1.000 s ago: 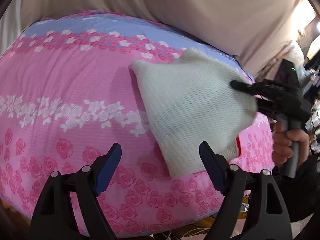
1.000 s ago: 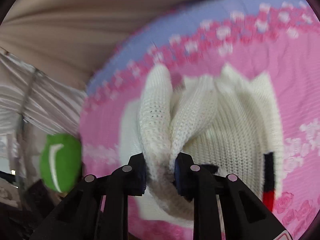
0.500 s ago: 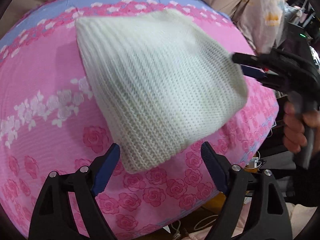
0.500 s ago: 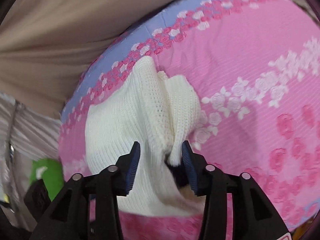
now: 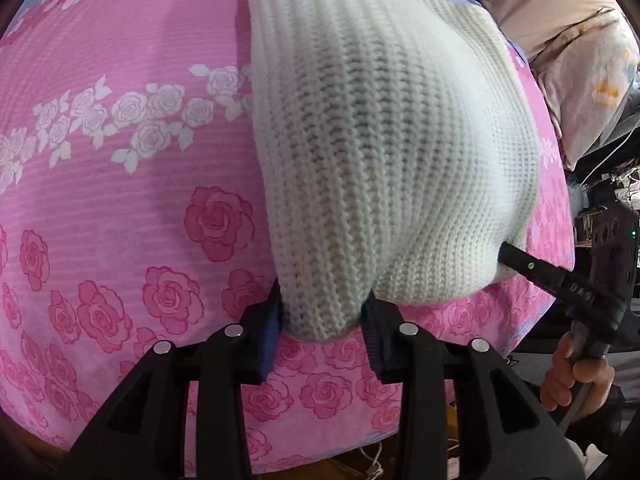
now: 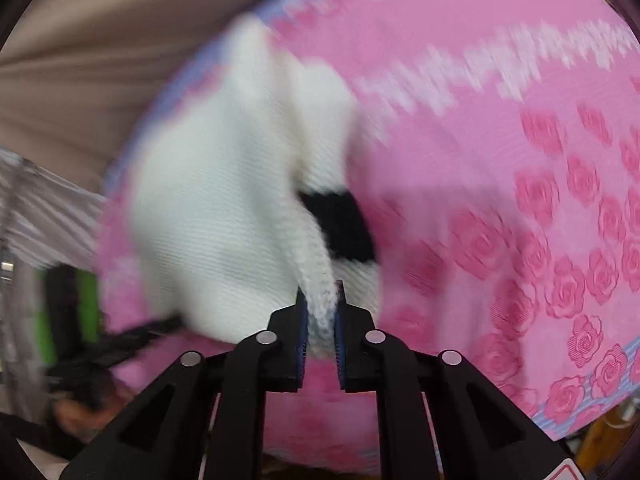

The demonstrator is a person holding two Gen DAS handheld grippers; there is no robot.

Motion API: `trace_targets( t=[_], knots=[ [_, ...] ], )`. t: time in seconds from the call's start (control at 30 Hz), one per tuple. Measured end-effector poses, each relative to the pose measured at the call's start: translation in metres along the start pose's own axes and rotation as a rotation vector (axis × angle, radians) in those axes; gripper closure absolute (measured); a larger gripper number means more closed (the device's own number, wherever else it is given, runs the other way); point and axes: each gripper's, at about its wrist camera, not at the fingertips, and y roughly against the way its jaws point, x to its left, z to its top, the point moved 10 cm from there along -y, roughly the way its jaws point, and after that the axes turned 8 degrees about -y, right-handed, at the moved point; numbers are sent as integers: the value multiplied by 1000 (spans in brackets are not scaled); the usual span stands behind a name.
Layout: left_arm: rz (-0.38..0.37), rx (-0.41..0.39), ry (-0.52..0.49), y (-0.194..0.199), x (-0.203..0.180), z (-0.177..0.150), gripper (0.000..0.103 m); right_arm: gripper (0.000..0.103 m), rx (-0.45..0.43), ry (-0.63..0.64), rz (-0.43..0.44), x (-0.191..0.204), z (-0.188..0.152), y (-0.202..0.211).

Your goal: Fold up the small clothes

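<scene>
We find almost nothing legible. The one marking is raised lettering on the black arm of the right gripper [image 5: 505, 255], seen from the left wrist; it looks like "DAS" (the rest runs out of focus). A red-edged sticker corner in the right wrist view shows no readable characters.

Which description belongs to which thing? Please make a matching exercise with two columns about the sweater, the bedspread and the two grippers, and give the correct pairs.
Things:
1. knit sweater
2. bedspread
3. left gripper
4. right gripper

Descriptions:
A. pink with a rose pattern
B. shut on a thin fold of the knit
C. cream-white, lying on the bed
D. closed on a thick bunched corner near the bed's front edge

Pairs: 1-C, 2-A, 3-D, 4-B
</scene>
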Motion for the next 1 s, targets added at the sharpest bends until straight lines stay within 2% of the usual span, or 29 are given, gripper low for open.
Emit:
trace_targets(
  t=[0.07, 0.1, 0.17, 0.2, 0.23, 0.27, 0.33, 0.4, 0.43, 0.5, 0.53, 0.57, 0.6, 0.7, 0.73, 0.77, 0.8, 0.83, 0.87, 0.93, 1.0],
  knots=[
    [14, -19, -10, 11, -2, 1, 64, 87, -3, -110, 75, -6, 2, 7],
    [16, -38, -20, 19, -4, 2, 62, 79, -11, -128, 82, -5, 5, 17],
    [22, -93, -45, 38, -7, 5, 56, 66, -63, -91, 30, 0, 15, 42],
    [19, -131, -53, 51, -11, 9, 49, 61, -107, -56, 22, 7, 24, 57],
    [7, -168, -48, 61, -14, 14, 43, 56, -144, -30, 26, 14, 34, 67],
    [-6, -203, -37, 71, -17, 20, 40, 46, -174, -5, 42, 24, 47, 76],
    [-21, -278, -15, 86, -18, 40, 28, 39, -198, 32, 81, 45, 73, 80],
    [-1, -324, 7, 87, -15, 65, 25, 34, -199, 78, 34, 63, 106, 61],
    [9, -327, 22, 84, -10, 75, 25, 34, -182, 107, -7, 69, 121, 44],
    [17, -325, 76, 73, -3, 97, 27, 35, -128, 135, -14, 81, 136, 10],
    [28, -323, 99, 71, 5, 101, 28, 41, -98, 127, -3, 85, 137, -4],
    [32, -321, 111, 67, 9, 109, 28, 81, -69, 117, 37, 91, 138, -16],
    [42, -314, 109, 64, 10, 111, 28, 89, -67, 110, 96, 97, 141, -16],
    [106, -257, 67, 44, 17, 112, 27, 90, -211, 105, 255, 116, 152, 29],
    [114, -235, 54, 34, 18, 110, 26, 90, -236, 105, 244, 112, 153, 33],
    [107, -212, 39, 21, 17, 108, 26, 90, -215, 89, 180, 94, 153, 18],
    [99, -201, 30, 14, 15, 107, 26, 90, -150, 63, 94, 71, 150, -7],
    [108, -197, 24, 10, 14, 106, 25, 90, -95, 44, 42, 55, 146, -27],
    [123, -201, 18, 10, 13, 107, 25, 90, -98, 14, 68, 48, 144, -30],
    [147, -208, -6, 13, 12, 109, 25, 87, -129, -30, 101, 53, 145, -12],
    [150, -206, -11, 13, 14, 109, 25, 82, -170, -23, 131, 62, 143, 9]
  ],
)
